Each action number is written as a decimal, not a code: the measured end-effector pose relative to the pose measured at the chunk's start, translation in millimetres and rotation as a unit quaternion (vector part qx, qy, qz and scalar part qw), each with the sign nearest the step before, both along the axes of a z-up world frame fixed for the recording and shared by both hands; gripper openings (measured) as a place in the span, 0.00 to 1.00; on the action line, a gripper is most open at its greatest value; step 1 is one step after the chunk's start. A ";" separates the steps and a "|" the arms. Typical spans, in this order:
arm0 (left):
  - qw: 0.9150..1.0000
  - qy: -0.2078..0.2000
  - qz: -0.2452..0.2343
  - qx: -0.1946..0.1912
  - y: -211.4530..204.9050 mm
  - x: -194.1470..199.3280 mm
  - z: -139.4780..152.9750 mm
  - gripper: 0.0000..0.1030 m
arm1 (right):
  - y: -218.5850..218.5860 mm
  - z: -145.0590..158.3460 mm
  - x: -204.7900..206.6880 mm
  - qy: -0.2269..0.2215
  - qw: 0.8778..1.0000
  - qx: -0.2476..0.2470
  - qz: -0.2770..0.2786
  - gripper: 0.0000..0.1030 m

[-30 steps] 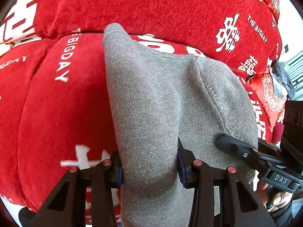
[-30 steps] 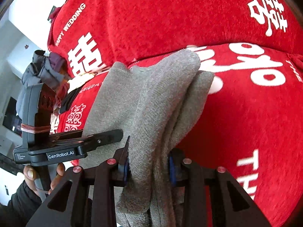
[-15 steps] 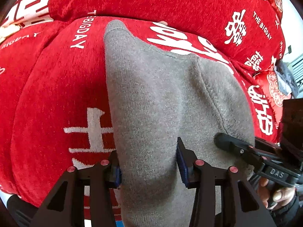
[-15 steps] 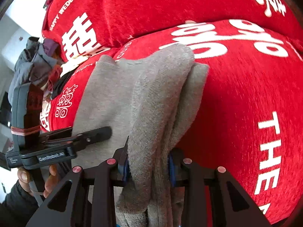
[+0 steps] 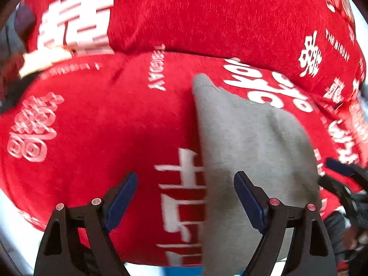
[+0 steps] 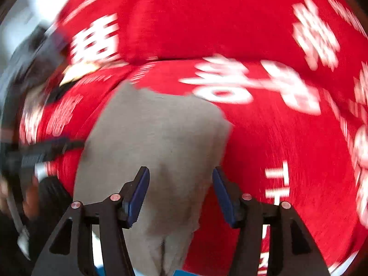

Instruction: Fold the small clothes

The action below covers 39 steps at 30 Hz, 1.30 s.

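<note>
A folded grey knit garment (image 5: 250,151) lies flat on the red sofa seat (image 5: 103,126). My left gripper (image 5: 185,195) is open, its jaws wide apart over the garment's left edge and the red cushion. In the right wrist view the garment (image 6: 158,147) lies below my right gripper (image 6: 180,191), which is open with its blue pads (image 6: 138,193) apart above the cloth. The right gripper also shows in the left wrist view at the right edge (image 5: 345,184). Both views are blurred.
The sofa has a red cover with white characters and a back cushion (image 5: 207,16) behind the seat. Dark clothes lie at the sofa's left end (image 6: 30,53). The left gripper shows at the left of the right wrist view (image 6: 39,154).
Both grippers have opened and let go of the grey garment, which now lies on the seat. The left gripper has shifted left; both views have pulled back.
</note>
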<state>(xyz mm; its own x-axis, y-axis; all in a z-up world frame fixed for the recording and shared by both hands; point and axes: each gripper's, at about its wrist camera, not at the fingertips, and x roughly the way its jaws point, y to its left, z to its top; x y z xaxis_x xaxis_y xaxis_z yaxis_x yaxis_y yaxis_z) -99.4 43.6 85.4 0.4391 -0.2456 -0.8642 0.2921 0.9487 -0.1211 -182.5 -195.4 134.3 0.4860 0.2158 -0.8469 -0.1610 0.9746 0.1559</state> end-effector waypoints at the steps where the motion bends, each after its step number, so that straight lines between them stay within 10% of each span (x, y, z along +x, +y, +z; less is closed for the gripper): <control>1: 1.000 -0.007 -0.006 0.023 -5.7 -0.2 -2.1 0.84 | 12.6 1.6 -3.1 -0.004 0.999 -0.011 0.030 0.60; 5: 0.998 -0.005 -0.004 0.061 -13.0 5.3 -24.1 0.84 | 54.2 -12.6 -11.7 -0.004 0.992 -0.038 0.119 0.60; 17: 1.000 0.001 0.001 0.021 -13.5 26.1 -17.1 1.00 | 26.3 -22.4 11.1 0.011 0.997 0.036 0.070 0.60; 24: 0.994 0.027 -0.024 0.103 -67.5 73.6 -41.1 1.00 | 30.3 -37.3 82.3 0.031 0.996 0.005 0.088 0.60; 31: 0.996 0.071 -0.012 0.059 -63.3 90.2 -53.5 1.00 | 27.2 -54.1 103.4 0.049 0.994 0.004 0.100 0.60; 39: 0.997 0.050 -0.054 0.030 -44.9 22.0 -21.7 1.00 | 57.8 -10.8 32.3 -0.002 0.981 -0.031 0.192 0.60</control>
